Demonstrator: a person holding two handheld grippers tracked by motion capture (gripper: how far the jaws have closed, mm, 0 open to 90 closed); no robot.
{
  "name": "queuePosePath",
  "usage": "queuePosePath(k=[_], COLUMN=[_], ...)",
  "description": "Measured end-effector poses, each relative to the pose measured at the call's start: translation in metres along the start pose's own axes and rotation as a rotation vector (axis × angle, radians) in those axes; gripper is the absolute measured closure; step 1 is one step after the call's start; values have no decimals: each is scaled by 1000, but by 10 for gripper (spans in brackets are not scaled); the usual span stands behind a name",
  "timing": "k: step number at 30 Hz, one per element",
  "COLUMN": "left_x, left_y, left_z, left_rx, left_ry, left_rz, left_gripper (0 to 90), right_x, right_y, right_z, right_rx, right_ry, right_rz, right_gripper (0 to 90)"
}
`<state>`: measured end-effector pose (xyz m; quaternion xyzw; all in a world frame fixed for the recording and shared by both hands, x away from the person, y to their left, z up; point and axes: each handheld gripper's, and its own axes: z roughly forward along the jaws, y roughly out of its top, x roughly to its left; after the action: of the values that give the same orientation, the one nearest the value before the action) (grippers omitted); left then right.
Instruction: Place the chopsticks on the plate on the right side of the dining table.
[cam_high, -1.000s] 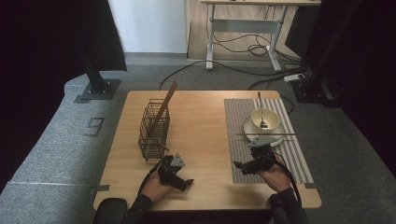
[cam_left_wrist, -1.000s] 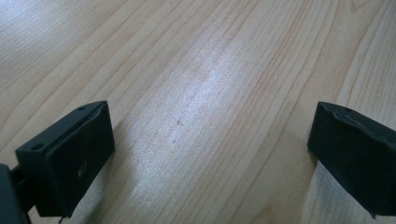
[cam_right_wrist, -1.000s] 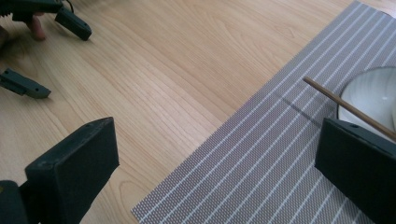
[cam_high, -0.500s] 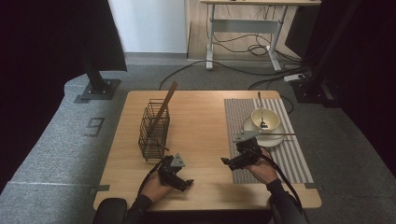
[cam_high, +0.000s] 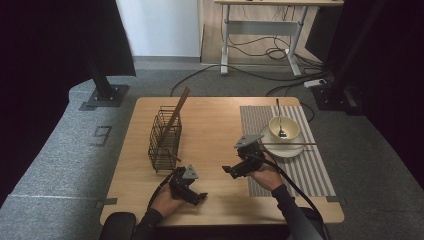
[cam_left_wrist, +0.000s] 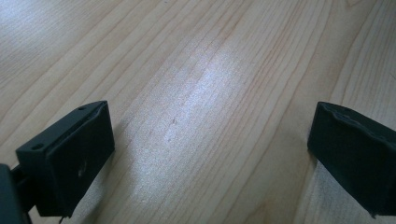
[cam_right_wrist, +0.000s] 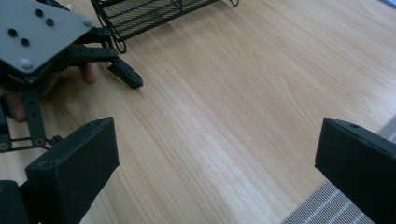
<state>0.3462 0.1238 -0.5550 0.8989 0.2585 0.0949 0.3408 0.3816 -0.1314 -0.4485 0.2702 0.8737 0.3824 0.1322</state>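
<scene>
My left gripper (cam_high: 199, 195) rests low over the bare wood near the table's front edge. Its jaws stand open (cam_left_wrist: 210, 154) with nothing between them. My right gripper (cam_high: 228, 169) hovers over the wood just left of the striped placemat (cam_high: 300, 170), pointing left. It is open (cam_right_wrist: 215, 163) and holds nothing. The left gripper's grey plate (cam_right_wrist: 32, 32) and the hand holding it appear in the right gripper view, at the upper left.
A black wire basket (cam_high: 165, 139) stands left of centre with a wooden stick (cam_high: 177, 111) leaning out of it; its base (cam_right_wrist: 154, 14) is close ahead of the right gripper. On the placemat, a white plate (cam_high: 290, 150) carries a bowl (cam_high: 284, 128) with a spoon, and a chopstick (cam_high: 290, 144) lies across the plate.
My right gripper has moved left, from over the placemat beside the plate to the bare wood, and now points toward the left hand. The left gripper has stayed put.
</scene>
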Motion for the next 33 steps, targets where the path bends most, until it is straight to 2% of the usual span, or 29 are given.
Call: queuePosePath(k=[7, 25, 33], left_x=[0, 0, 0], left_y=[0, 0, 0], left_z=[0, 0, 0], left_rx=[1, 0, 1], left_ry=[0, 0, 0], left_rz=[1, 0, 0], left_gripper=[1, 1, 1], right_x=[7, 29, 42], right_y=[13, 54, 68], right_z=[9, 24, 35], right_rx=[6, -40, -35], right_ry=[24, 105, 117], right_rz=[-30, -43, -88], right_gripper=[0, 0, 0])
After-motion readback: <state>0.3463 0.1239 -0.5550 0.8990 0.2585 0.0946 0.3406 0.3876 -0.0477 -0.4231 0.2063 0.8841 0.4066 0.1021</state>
